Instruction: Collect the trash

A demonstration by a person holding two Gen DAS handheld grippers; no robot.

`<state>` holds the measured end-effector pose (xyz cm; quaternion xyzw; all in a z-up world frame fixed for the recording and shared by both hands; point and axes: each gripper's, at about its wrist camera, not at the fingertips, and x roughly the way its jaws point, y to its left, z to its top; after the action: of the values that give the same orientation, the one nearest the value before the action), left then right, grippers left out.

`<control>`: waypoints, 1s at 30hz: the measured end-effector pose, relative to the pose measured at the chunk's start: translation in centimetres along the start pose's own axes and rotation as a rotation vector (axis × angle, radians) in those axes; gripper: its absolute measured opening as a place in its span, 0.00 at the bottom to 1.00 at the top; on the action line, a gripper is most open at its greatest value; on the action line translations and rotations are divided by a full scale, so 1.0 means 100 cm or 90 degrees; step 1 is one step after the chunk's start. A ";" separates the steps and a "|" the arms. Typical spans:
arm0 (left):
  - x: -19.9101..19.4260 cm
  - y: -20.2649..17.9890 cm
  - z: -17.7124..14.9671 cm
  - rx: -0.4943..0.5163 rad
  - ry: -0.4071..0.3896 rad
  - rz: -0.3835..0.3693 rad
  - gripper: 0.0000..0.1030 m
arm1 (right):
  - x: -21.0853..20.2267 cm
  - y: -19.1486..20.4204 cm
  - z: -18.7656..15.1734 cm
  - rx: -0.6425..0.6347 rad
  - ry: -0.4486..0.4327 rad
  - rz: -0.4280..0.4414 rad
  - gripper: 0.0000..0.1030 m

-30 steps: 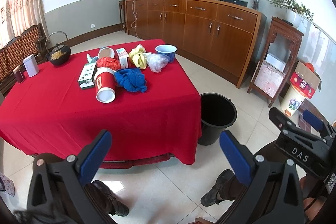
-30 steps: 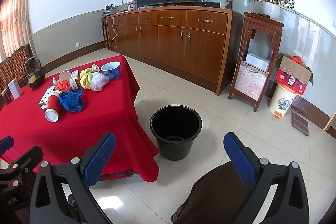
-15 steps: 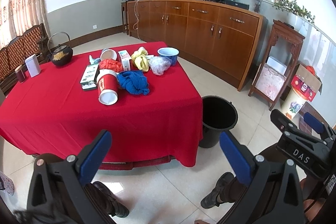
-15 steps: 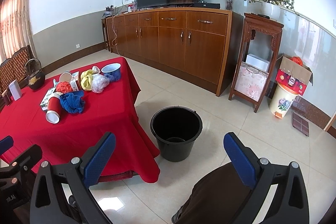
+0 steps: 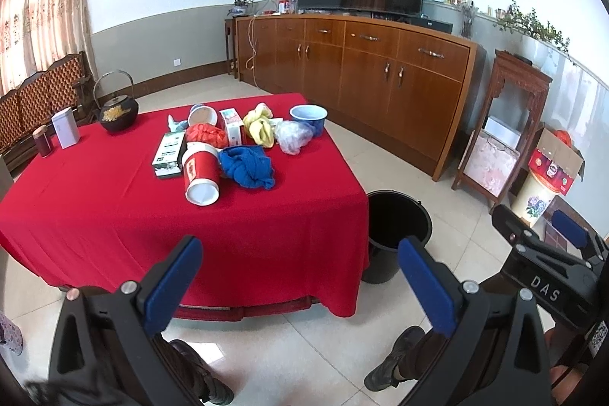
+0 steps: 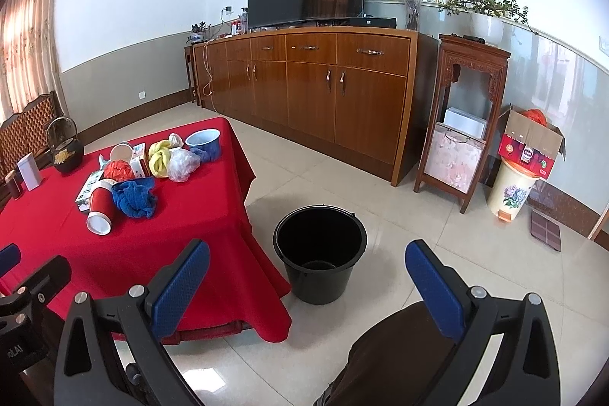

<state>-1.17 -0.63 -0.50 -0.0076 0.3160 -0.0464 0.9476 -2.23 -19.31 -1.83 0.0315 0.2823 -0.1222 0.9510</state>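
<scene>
Looking like step one: both claws, left claw [image 5: 298,267] and right claw [image 6: 306,273], hang released and empty short of the worktop [image 5: 95,193]. Trash pile [image 5: 236,143] sits mid-cloth, bucket [image 6: 319,253] beside. Next: reach in, probably for the red cup [image 5: 201,174].

The left gripper [image 5: 300,276] is held level, jaws spread wide with nothing between them. The right gripper [image 6: 308,276] is likewise wide apart and empty. Both hang side by side above the person's knees and shoes.
</scene>
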 end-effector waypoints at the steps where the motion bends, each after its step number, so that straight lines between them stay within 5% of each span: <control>1: 0.000 0.000 0.000 0.000 -0.001 -0.001 1.00 | 0.000 0.000 0.000 0.000 -0.001 0.000 1.00; 30: 0.003 0.008 -0.001 -0.005 -0.003 0.022 1.00 | 0.005 0.001 -0.001 -0.005 0.002 0.008 1.00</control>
<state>-0.93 0.12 -0.75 -0.0062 0.3143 -0.0286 0.9489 -1.89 -19.26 -2.19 0.0299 0.2840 -0.1151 0.9514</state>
